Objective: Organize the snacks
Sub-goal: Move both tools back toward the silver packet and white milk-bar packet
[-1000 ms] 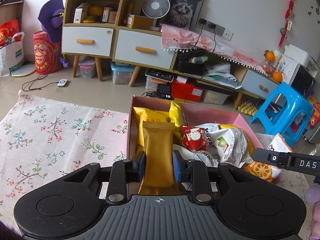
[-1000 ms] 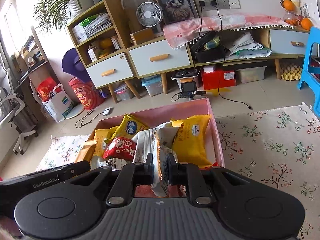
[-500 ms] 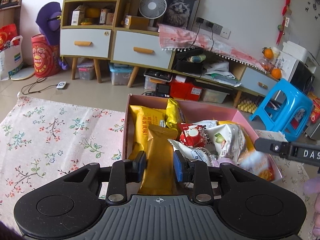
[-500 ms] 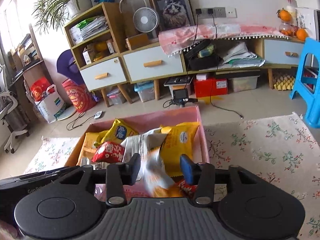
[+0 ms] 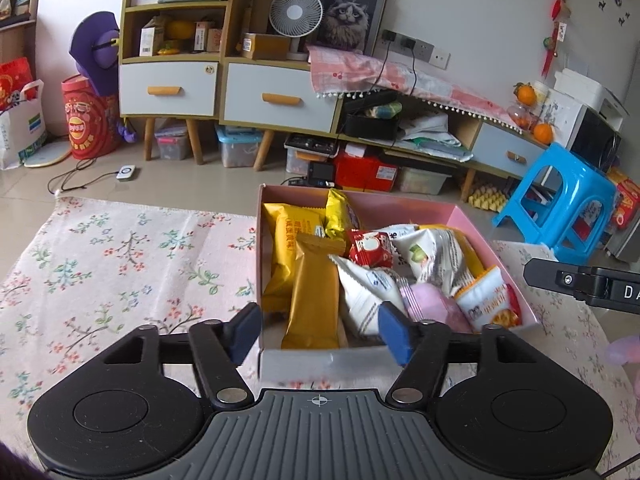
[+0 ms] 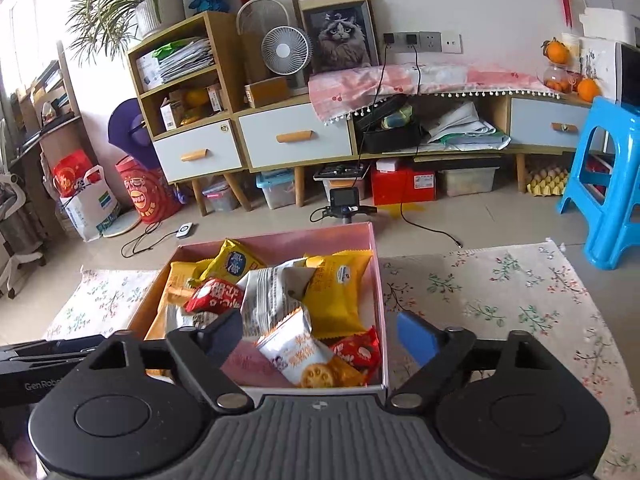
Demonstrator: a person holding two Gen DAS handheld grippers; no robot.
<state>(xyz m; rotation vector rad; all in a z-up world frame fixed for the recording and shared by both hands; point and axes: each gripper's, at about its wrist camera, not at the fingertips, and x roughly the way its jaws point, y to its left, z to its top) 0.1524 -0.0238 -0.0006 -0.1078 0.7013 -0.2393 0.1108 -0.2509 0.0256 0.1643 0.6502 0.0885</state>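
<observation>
Both grippers have let go: a second earlier the left gripper (image 5: 320, 332) clamped the long mustard-gold packet (image 5: 316, 292) and the right gripper (image 6: 320, 338) pinched the white biscuit packet (image 6: 298, 354), and each pair of jaws has just been opening, with both tools drawn back and slightly up from the pink box (image 5: 472, 226).

Left jaws now stand well apart, their blue pads astride the box's near left corner, touching nothing; the gold packet lies lengthwise between them but free, resting along the left side of the box against a larger yellow bag (image 5: 286, 240). Right jaws are spread wider, also empty; the biscuit packet lies flat below them at the near end of the box, just beside a small red packet (image 6: 358, 354) and in front of a grey-and-white bag (image 6: 272, 296).

The step in hand appears to be the release after a paired placement. All snacks in view already sit inside the box, which rests on a floral cloth (image 5: 120, 256). Whether any snack remains outside cannot be told from these views. The next move probably calls for lifting clear of the box walls, then either seeking another snack or straightening the jumbled pile in the middle.
</observation>
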